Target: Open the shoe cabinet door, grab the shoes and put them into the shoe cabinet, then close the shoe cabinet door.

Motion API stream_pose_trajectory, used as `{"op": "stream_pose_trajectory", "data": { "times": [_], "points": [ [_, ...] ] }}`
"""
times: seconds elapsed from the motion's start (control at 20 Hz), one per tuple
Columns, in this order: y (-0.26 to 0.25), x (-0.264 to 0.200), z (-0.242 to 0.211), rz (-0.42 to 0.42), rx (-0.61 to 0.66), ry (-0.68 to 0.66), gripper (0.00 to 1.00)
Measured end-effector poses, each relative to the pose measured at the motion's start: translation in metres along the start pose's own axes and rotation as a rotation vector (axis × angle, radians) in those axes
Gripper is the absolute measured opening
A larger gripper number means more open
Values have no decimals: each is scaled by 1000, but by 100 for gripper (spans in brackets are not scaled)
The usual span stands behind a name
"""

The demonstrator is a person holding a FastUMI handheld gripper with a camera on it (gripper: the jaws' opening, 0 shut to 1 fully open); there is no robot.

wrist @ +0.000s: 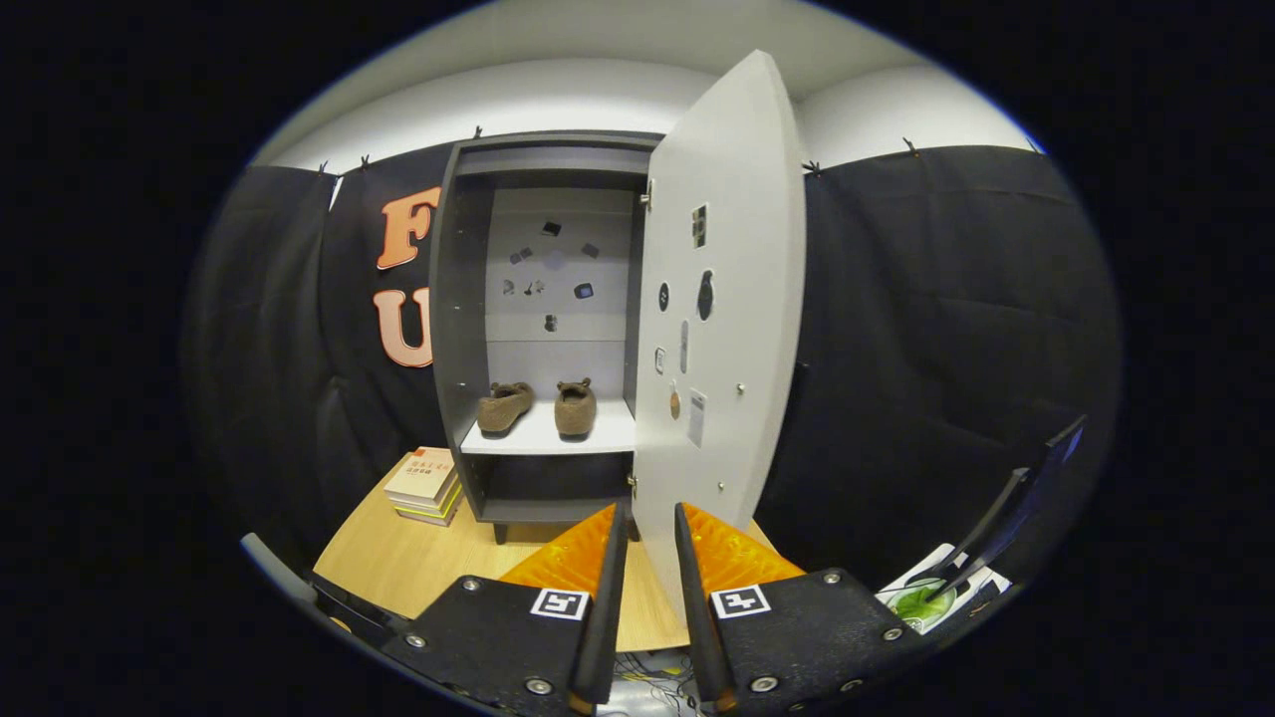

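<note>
Tongs: my gripper (pixel 649 523) has its fingers set narrowly apart astride the near bottom edge of the door (pixel 722 299); firm pinching cannot be confirmed.
Door: swung open, right of the opening.
Shoes: both shoes (pixel 538 406) rest on the far shelf (pixel 608 435) inside the shoe cabinet (pixel 456 299).
Remaining: I judge closing alone is left.

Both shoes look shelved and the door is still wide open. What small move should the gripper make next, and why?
Probably push the door leftward toward the cabinet. Both shoes sit on the shelf, and the door's lower edge stands between the slightly parted fingers of the gripper, so closing is what remains.
</note>
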State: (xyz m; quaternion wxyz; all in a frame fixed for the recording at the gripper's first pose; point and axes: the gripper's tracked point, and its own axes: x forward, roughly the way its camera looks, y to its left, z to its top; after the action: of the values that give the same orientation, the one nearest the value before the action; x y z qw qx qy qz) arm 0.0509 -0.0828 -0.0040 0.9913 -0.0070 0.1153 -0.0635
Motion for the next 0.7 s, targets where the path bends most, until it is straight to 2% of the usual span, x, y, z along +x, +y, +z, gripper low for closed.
{"op": "stream_pose_trajectory", "data": {
  "times": [0.3, 0.7],
  "points": [
    [-55, 9, -11, -65, -11, -18, 41],
    [-97, 62, -32, -38, 58, 17, 51]
  ]
}}
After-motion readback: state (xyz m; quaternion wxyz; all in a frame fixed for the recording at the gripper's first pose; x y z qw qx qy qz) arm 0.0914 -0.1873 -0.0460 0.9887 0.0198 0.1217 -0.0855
